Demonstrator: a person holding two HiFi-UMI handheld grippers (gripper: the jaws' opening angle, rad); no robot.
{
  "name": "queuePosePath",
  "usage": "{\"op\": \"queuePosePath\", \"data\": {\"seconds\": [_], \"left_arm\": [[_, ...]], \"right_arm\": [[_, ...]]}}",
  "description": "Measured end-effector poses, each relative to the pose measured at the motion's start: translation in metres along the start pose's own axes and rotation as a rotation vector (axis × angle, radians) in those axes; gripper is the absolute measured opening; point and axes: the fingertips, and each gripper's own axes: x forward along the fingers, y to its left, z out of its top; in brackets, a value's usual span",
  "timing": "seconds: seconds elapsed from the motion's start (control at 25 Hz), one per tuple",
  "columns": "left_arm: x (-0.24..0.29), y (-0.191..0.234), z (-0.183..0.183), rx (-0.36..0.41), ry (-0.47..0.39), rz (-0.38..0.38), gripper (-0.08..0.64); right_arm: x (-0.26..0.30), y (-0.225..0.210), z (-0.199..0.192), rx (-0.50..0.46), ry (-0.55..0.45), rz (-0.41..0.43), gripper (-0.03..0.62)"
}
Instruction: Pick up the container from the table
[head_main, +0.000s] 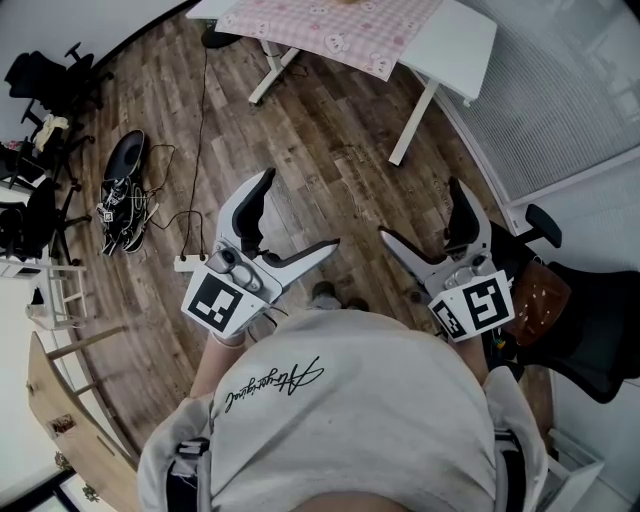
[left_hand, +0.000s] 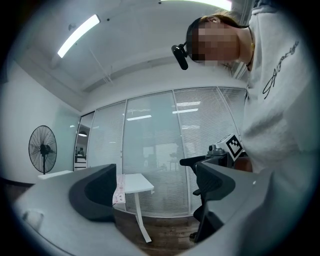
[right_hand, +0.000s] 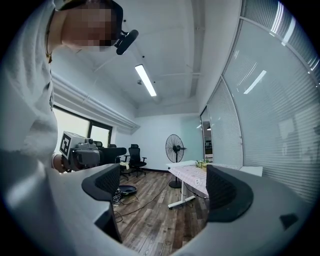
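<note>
Left gripper (head_main: 300, 210): lower centre-left of head view, jaws wide apart, nothing between them.
Right gripper (head_main: 420, 208): lower centre-right, jaws wide apart, nothing between them.
Table (head_main: 455, 40): top of frame, under pink cloth (head_main: 330, 25).
Container (right_hand: 202, 163): 1 small item on the tabletop, mid-frame in the right gripper view; too small to confirm.

Floor (head_main: 330, 150): dark wood planks. Table (head_main: 460, 40): white, and it bore a pink patterned cloth (head_main: 330, 30). Pedestal fan (right_hand: 175, 148) and black office chairs (right_hand: 135, 157) stood near the far wall. Glass partition (left_hand: 150, 150) carried blinds. Ceiling strip light (right_hand: 146, 80) was lit. Power strip (head_main: 190, 263) lay beside what were possibly shoes.
</note>
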Motion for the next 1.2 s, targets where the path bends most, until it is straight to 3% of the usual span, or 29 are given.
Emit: {"op": "queuePosePath", "data": {"seconds": [0.92,1.2], "left_arm": [[-0.034,0.030,-0.021,-0.020,0.009,-0.085,0.479],[-0.023,0.032,-0.027,-0.027,0.013,-0.085,0.479]], "right_arm": [[0.035,0.040,-0.022,0.037,0.037,-0.053,0.517],[0.033,0.027,-0.027,0.053,0.033,-0.068,0.517]]}}
